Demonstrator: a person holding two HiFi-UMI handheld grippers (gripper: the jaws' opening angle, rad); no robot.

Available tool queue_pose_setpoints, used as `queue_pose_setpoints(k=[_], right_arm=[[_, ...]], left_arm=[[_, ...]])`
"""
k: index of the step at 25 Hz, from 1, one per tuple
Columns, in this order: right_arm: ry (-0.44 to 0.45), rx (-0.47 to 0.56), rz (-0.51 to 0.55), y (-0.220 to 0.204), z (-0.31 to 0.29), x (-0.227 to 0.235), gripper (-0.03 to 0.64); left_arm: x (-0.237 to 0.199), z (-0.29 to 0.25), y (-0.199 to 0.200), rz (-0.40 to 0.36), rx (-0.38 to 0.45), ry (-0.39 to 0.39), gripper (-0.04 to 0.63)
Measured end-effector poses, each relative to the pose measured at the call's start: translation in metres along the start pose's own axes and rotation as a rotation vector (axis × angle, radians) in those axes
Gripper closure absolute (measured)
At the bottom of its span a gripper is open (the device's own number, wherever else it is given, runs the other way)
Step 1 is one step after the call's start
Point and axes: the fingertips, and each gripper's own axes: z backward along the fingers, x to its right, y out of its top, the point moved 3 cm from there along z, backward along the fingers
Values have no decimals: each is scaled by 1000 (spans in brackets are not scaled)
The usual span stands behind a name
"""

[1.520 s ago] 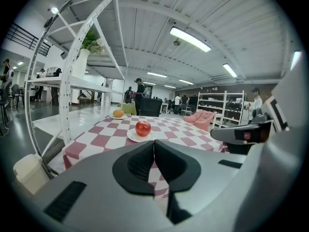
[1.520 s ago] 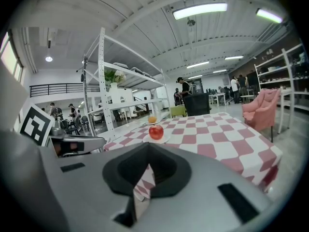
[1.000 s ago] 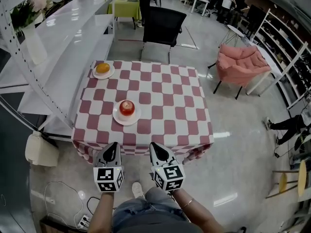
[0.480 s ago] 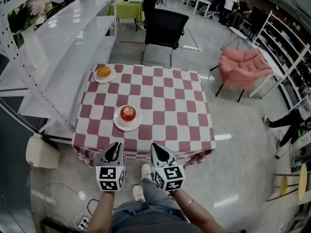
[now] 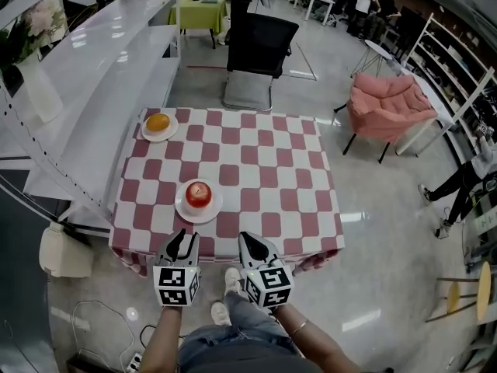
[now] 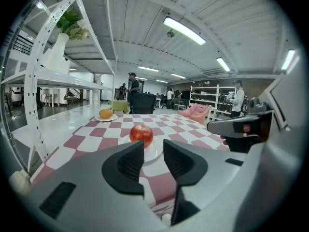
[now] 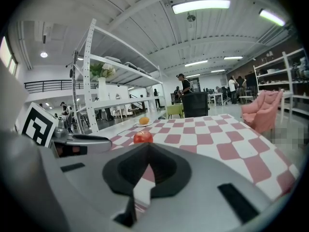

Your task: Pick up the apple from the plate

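1. My left gripper (image 6: pixel 153 151) has its jaws apart by a modest gap, well short of wide. They have just been opening.
2. Nothing sits between those jaws. Through the gap I see only a strip of white plate (image 5: pixel 210 211) and the checked cloth of the table (image 5: pixel 264 169).
3. Neither left pad touches anything. Both tips hang in the air at the near edge of the table.
4. My right gripper (image 7: pixel 146 148) has its jaws together, the dark pads meeting at the tips. They hold nothing, and only a thin slit shows lower down, with the cloth behind it.
5. The apple (image 5: pixel 198 194) stands upright on the plate, in the near left part of the table, stem up and red all round.
6. In the left gripper view the apple shows just above the tip of the left-hand jaw, beyond it and not within the gap. In the right gripper view it peeks over the closed tips, farther off.
7. From the head view both grippers are side by side at the table's near edge, the left one nearer the apple, both apart from it.
8. An orange (image 5: pixel 158 122) lies on a second plate (image 5: pixel 147 136) at the far left corner, well apart from my grippers.
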Motion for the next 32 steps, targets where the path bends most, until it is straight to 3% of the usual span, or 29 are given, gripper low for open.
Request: queue_pose_setpoints(k=[14,24,32], right_arm=[[21,-40,-6,9,-48,23,607],[30,-71,-14,8,-70,34,607],[24,-89,-17,7,-81,47,607]], left_arm=[[-19,-58,5,23,-40,20,327],[-25,-89,2,-3,-71,30,250],[-31,-111,0,-8,-114,32,233]])
